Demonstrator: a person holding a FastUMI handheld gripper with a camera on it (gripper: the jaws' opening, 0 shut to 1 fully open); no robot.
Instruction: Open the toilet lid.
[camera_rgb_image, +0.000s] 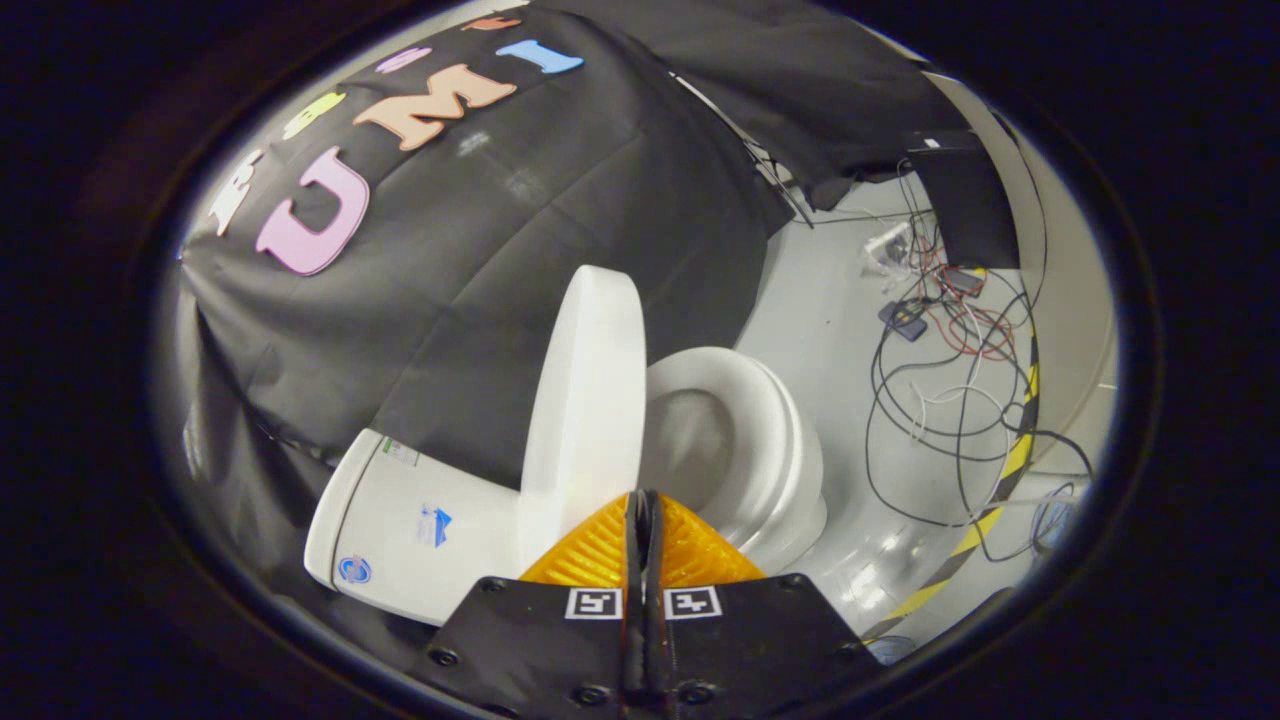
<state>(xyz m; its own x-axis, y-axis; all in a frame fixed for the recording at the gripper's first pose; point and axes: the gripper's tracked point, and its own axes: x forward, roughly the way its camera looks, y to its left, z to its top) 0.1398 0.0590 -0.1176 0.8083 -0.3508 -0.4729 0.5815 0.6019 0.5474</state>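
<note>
bowl (700, 440): white, open to view, looks empty as far as can be seen; no water level readable from this angle
tank (400, 520): white, closed on top, sits against the black cloth wall (520, 260); contents hidden
counts: one toilet, one lid, one seat, one tank, one gripper; three stickers or so on the tank, too small to make out
lid (585, 400): plain white, smooth, rounded at the top edge, standing upright and swung fully off the seat, leaning back toward the tank
lid spot: between tank and bowl, just ahead of the fingertips, a bit to the tank side of them
seat (790, 440): white ring, lying down flat on the bowl, on the far side of the lid from the tank
gripper (645, 500): fingers pressed together, tips meeting with just a thin seam between them, nothing pinched
gripper vs lid: tips sit right at the lid's lower edge in view, can't tell if actually touching
markers: two little square black-and-white tags on the gripper body behind the fingers
floor (830, 320): pale grey, glossy
cables (950, 400): messy tangle of black, red and white wires on the floor beyond the bowl, too many to count
tape (1000, 490): yellow-and-black striped strip curving along the floor by the cables
small boxes: a couple of little devices among the wires, too small to tell what
</note>
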